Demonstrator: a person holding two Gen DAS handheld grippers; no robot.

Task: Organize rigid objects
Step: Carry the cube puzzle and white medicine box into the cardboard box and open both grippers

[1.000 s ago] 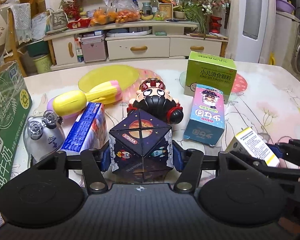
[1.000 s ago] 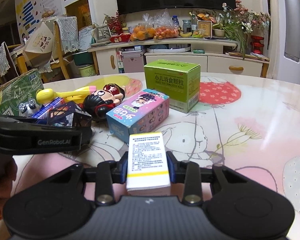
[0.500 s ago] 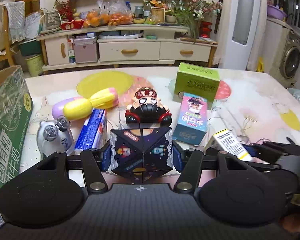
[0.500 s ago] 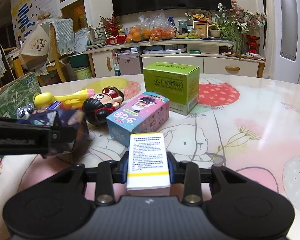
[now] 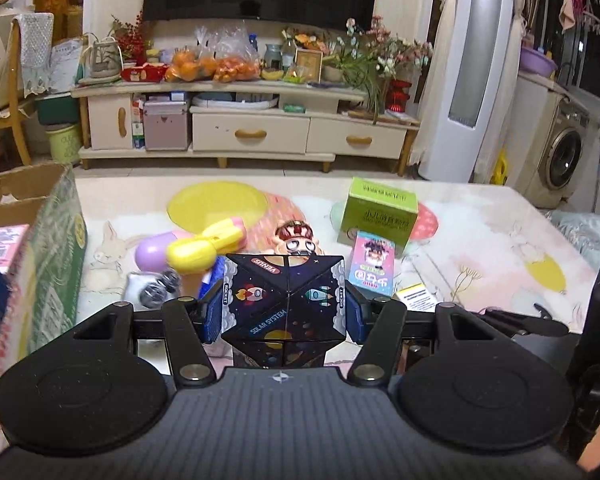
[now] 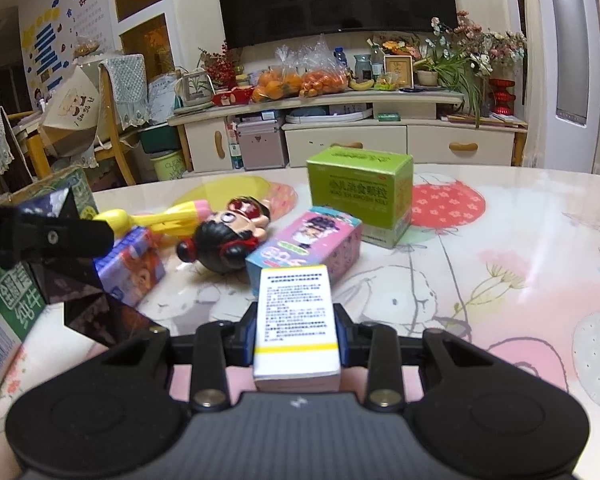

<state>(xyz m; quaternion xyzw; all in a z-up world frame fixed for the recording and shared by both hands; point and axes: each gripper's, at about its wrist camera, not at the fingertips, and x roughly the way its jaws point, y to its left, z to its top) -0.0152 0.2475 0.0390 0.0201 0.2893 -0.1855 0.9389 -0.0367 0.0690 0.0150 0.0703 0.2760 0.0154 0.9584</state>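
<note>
Doll (image 5: 296,242) half hidden behind space cube (image 5: 284,308), cardboard box (image 5: 40,248) cut by left edge

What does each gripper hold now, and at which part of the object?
The left gripper clamps the black space-print cube by its left and right side faces. The right gripper clamps the white medicine box by its two long sides, near the yellow-striped end.

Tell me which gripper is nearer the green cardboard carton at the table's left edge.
Left. The left gripper, clamped on the space-print cube, sits just beside the carton. The right gripper, holding the white box, is farther off, beyond the left one.
</note>
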